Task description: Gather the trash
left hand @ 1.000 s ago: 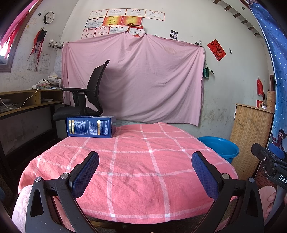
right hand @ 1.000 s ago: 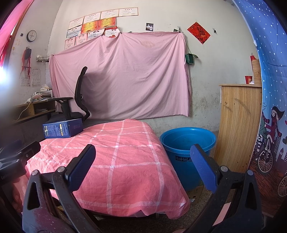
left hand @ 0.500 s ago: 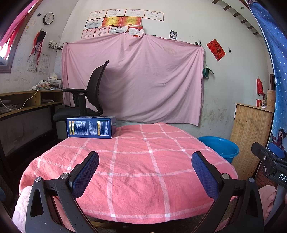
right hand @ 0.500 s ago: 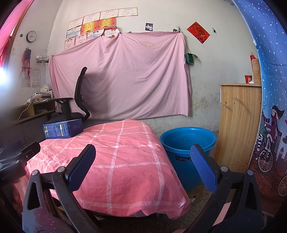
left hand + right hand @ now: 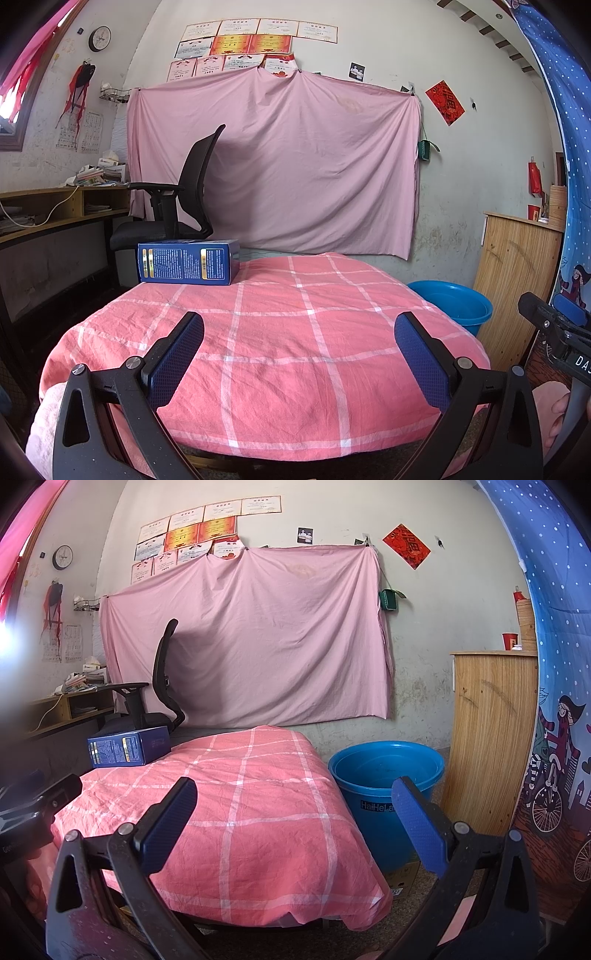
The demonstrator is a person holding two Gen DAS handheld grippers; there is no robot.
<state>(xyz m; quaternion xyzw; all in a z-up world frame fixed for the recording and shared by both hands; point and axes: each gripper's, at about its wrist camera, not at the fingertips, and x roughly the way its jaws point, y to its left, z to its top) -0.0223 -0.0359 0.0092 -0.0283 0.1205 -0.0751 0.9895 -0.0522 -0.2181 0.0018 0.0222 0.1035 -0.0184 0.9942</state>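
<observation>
Basically hovering both tools, left tool [image 5: 299,354] and right tool [image 5: 293,819], spread apart, eyeing rectangular blue cardboard box [image 5: 188,266] lying lengthwise far-left on pink checked tabletop [image 5: 295,332], nearer left.

Your left wrist camera looks level across the table [image 5: 295,350] from its near edge toward the sheet [image 5: 295,166]. Your right one sits further right, facing likewise, near the bucket [image 5: 386,771]. Both share the box [image 5: 188,266], chair [image 5: 162,686] and sheet.
</observation>
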